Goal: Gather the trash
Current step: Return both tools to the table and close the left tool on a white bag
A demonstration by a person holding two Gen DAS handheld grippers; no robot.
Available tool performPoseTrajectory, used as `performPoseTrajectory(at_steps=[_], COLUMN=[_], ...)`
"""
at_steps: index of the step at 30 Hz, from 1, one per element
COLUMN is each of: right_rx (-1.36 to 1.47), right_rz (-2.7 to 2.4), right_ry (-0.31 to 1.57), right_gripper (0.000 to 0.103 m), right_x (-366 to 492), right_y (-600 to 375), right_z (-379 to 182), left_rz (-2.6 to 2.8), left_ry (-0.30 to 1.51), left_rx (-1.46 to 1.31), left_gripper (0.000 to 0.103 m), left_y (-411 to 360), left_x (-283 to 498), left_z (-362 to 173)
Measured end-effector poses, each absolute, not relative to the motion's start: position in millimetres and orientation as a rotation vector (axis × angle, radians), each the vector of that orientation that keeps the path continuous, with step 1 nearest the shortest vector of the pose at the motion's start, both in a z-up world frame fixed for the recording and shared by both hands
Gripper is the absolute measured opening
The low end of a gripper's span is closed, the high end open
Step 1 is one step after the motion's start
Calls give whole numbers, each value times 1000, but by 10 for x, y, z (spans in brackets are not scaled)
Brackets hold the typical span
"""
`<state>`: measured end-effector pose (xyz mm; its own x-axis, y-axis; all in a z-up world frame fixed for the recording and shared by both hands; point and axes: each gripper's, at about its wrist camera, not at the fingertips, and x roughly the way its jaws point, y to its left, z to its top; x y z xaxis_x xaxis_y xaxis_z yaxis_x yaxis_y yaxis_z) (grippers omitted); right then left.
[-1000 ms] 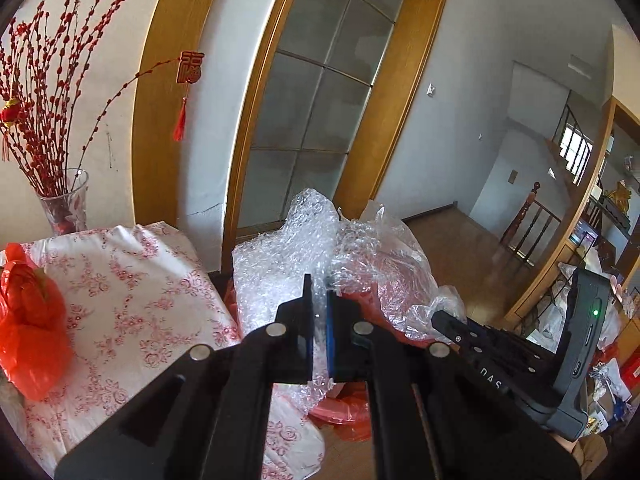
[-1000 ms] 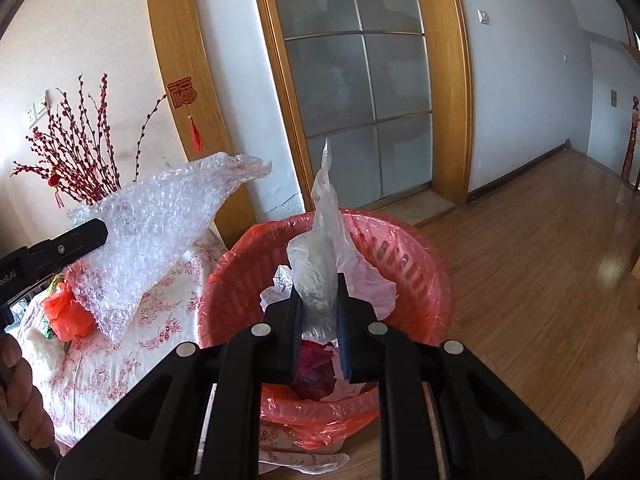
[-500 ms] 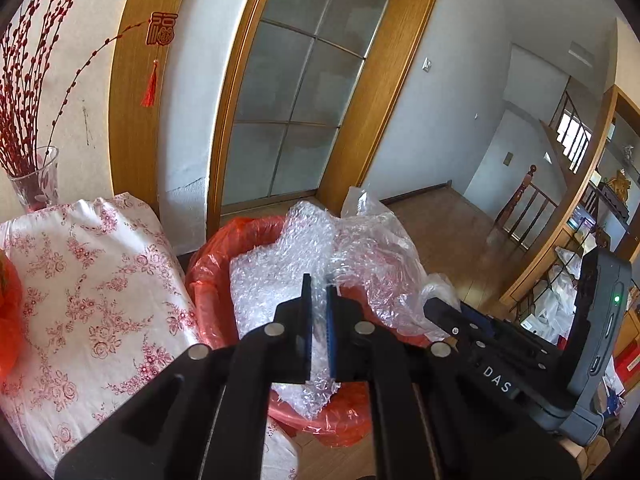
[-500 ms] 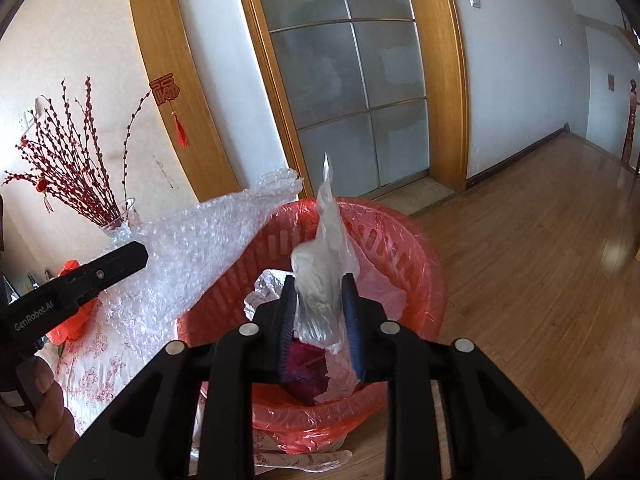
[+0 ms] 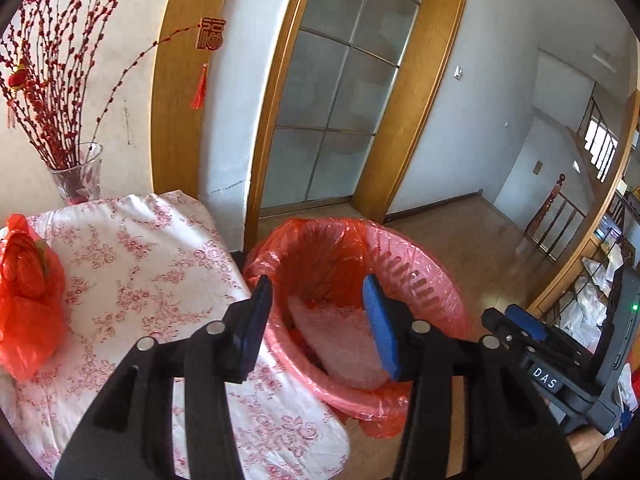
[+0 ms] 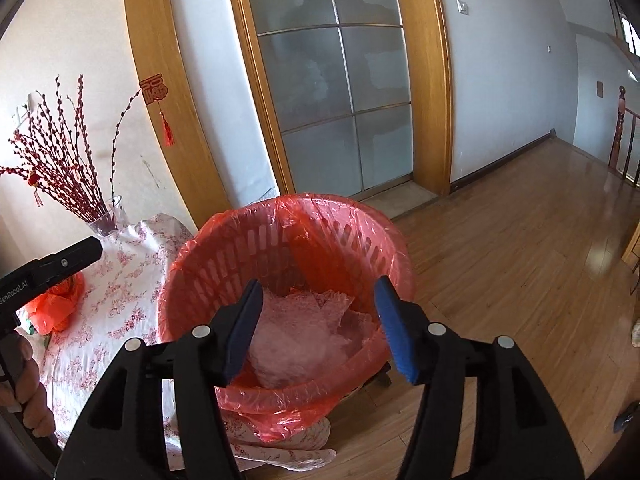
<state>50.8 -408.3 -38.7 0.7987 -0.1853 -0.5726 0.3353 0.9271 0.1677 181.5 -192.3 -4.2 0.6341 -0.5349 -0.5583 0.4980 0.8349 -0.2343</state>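
Note:
A red slotted basket with a red plastic liner (image 5: 424, 272) (image 6: 224, 248) stands on the floor beside the table. Bubble wrap (image 5: 340, 336) (image 6: 296, 328) and clear plastic film (image 6: 356, 328) lie inside it. My left gripper (image 5: 318, 320) is open and empty above the basket's left side. My right gripper (image 6: 320, 320) is open and empty above the basket's near side. The right gripper's body shows at the right in the left wrist view (image 5: 560, 364); the left gripper's body shows at the left in the right wrist view (image 6: 48, 268).
A table with a white and pink floral cloth (image 5: 132, 264) (image 6: 120, 280) adjoins the basket. A red plastic bag (image 5: 28, 292) (image 6: 56, 304) lies on it. A glass vase of red branches (image 5: 76, 176) (image 6: 106, 216) stands at its back. A frosted glass door (image 6: 332, 92) and wooden floor (image 6: 520, 248) lie beyond.
Both grippers opened. The bubble wrap left the left gripper and the clear film left the right gripper; both dropped into the basket.

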Motion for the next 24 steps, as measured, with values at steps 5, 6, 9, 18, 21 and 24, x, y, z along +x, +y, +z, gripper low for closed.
performPoseTrajectory(at_steps=[5,6,9,18,21,24], right_rx=[224,217,208,225,191,160], right_rz=[-274,-270,-252,-174,-144,-104], right_ry=[570,566,557,552,556,564], right_gripper=[68,70,72,78,78,78], right_x=[470,472,487,602,638,689], right_y=[-3928,-3881,-3766,-3366,-3164,-2958], right_z=[-353,-345,-321,-284,-275,-275], left_rz=[-512,-501,-449,-297,-237,-172], left_ry=[625,620,598,565,558,558], left_rx=[-41,-39,-17,-25,-28,-41], left_gripper=[55,56,57,61,61,63], left_y=[-1611,-1548,-1354,-644,-373,-49], left_x=[1678,1653,1554,1403,1346,1290], left_z=[-1,0,16,20,11,-7])
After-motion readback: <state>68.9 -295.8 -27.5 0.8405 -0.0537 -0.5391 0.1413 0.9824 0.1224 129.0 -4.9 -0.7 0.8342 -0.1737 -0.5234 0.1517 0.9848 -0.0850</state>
